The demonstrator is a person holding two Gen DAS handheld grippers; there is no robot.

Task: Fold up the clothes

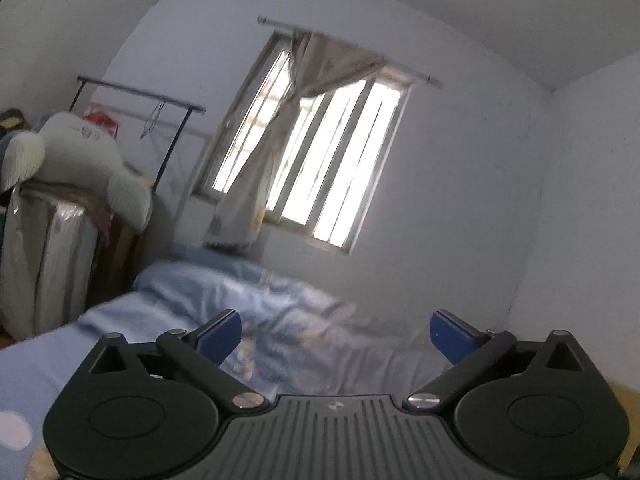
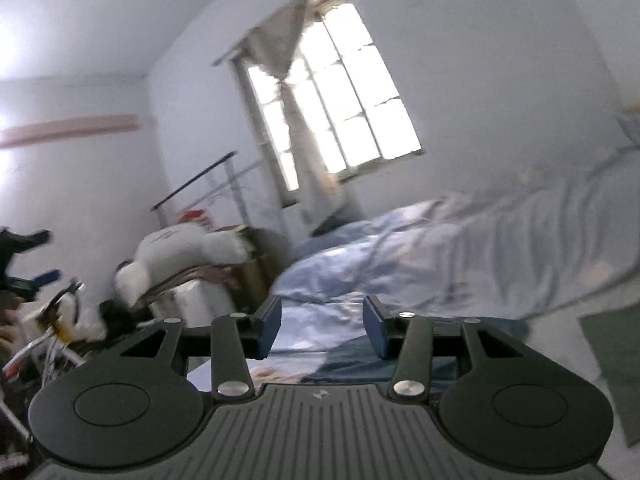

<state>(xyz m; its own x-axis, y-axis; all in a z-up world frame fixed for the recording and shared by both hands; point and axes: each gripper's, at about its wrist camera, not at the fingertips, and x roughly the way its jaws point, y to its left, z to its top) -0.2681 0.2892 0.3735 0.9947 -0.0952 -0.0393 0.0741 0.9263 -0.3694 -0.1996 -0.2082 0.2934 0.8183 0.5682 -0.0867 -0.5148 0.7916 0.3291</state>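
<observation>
My left gripper [image 1: 336,332] points level over a bed, jaws wide open, nothing between the blue pads [image 1: 220,336]. Beyond it lies rumpled light blue bedding [image 1: 280,308]. My right gripper [image 2: 323,325] is also open with an empty gap between its pads [image 2: 270,326]. Just under and beyond its fingers lies a darker blue cloth [image 2: 424,356] on the bed, partly hidden by the gripper body. The light blue bedding [image 2: 440,256] is heaped behind it. At the right wrist view's far left edge, a blurred black tool with a blue tip [image 2: 46,276] looks like my other gripper.
A barred window with a tied curtain [image 1: 320,152] is in the far wall. Left of the bed stand a wrapped box [image 1: 48,256] topped by a white plush toy [image 1: 80,156], and a black clothes rail [image 1: 140,96]. A grey-green mat [image 2: 612,364] lies at the right.
</observation>
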